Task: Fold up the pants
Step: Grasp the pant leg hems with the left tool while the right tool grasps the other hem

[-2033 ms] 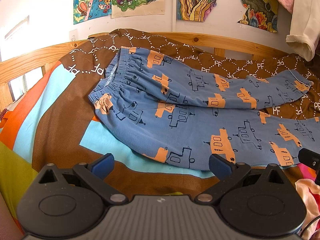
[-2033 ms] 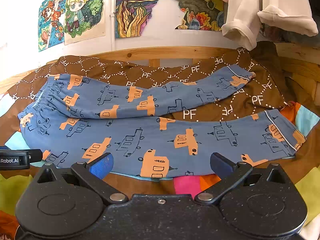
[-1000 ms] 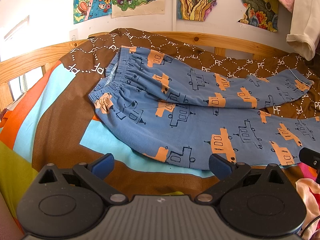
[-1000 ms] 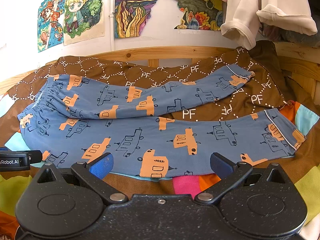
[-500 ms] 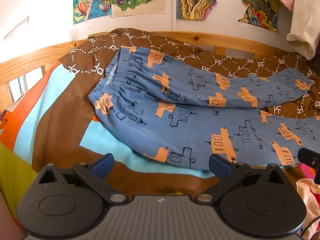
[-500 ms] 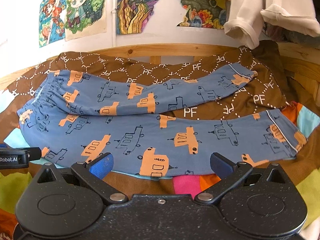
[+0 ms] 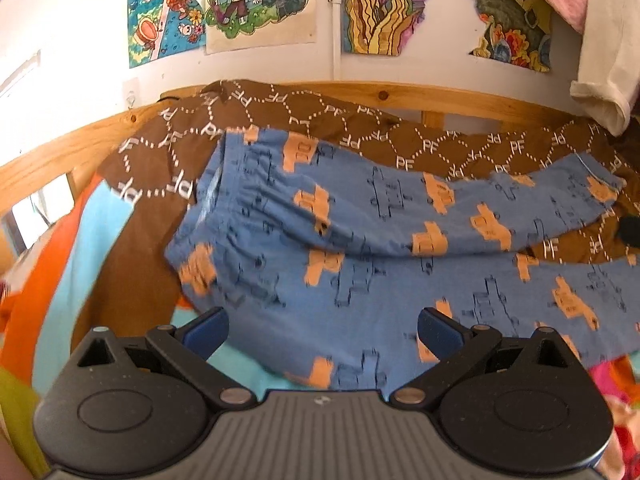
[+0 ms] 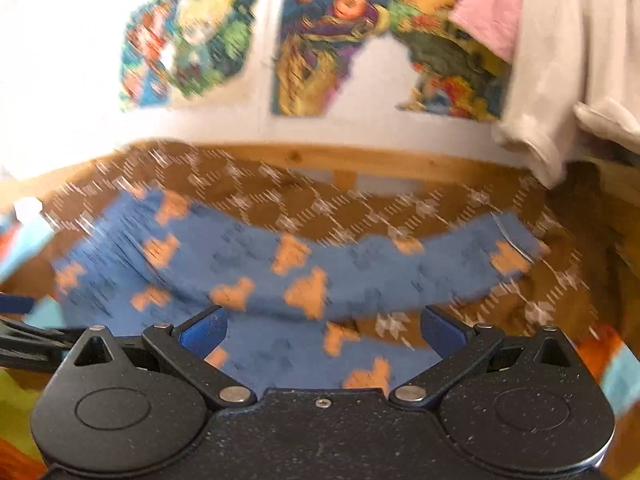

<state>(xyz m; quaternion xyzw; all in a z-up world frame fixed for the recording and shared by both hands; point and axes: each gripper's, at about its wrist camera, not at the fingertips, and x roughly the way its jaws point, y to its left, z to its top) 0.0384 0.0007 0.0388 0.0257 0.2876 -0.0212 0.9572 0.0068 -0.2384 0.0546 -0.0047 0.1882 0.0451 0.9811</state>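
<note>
Blue pants with orange and dark truck prints lie spread flat on the bed, waistband to the left, the two legs running right and parted. My left gripper is open and empty, over the near edge of the pants by the waist end. My right gripper is open and empty, over the near leg; this view is motion-blurred. The pants also show in the right wrist view.
A brown blanket with white PF lettering lies under the pants, over a colourful sheet. A wooden bed rail runs along the wall behind. White and pink clothes hang at the upper right.
Both grippers have moved forward over the pants, which now sit lower and larger in view. The right wrist view has tilted up and blurred. Both grippers stay open.
</note>
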